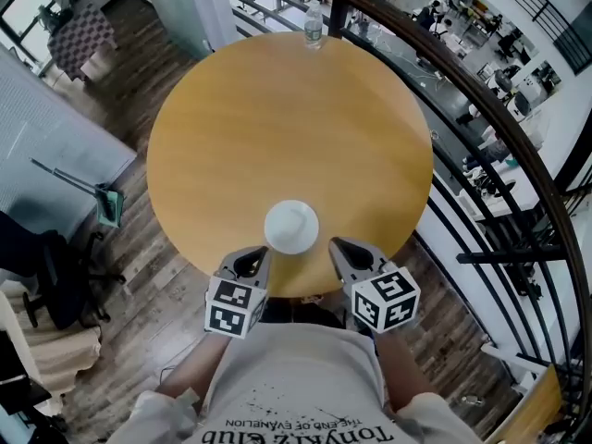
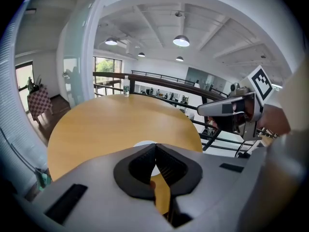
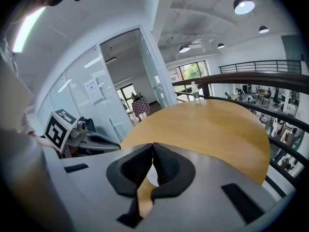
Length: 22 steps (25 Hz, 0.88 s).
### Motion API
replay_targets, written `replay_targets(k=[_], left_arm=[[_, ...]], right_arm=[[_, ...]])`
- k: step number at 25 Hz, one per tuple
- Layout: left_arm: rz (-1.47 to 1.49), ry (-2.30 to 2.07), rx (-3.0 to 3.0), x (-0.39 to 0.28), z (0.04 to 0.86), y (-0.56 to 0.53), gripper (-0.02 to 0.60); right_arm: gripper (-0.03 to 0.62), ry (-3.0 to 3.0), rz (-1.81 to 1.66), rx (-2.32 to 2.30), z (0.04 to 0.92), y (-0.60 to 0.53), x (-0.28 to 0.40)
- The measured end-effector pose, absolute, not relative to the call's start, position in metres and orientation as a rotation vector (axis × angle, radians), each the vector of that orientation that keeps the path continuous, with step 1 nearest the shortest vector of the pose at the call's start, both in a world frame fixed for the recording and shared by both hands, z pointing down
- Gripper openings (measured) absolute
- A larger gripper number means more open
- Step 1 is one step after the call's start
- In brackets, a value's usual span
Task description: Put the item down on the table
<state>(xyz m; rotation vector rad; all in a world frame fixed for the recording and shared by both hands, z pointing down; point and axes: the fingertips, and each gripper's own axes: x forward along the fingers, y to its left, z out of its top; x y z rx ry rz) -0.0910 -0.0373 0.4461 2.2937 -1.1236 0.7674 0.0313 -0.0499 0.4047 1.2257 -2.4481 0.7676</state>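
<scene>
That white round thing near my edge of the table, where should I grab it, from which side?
Probably grip the white round item across its outer rim, coming from the near edge, where the right gripper sits shut beside it. Its circular outline offers opposite sides anywhere; its height cannot be told from above.

Water bottle (image 1: pixel 314 23) beside curved railing (image 1: pixel 339 17)

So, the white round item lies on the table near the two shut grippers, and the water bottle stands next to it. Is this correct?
No. In the head view the water bottle stands at the far edge of the table, across from the white round item, not next to it. The rest holds: the item lies near the left gripper and right gripper, both shut.
</scene>
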Motion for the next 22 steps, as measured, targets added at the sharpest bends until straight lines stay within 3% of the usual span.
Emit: replay_targets(k=[22], left_arm=[[0.720, -1.158, 2.302, -0.091, 0.434, -0.038, 0.023]], right_arm=[[0.025, -2.446, 0.756, 1.167, 0.400, -0.040, 0.031]])
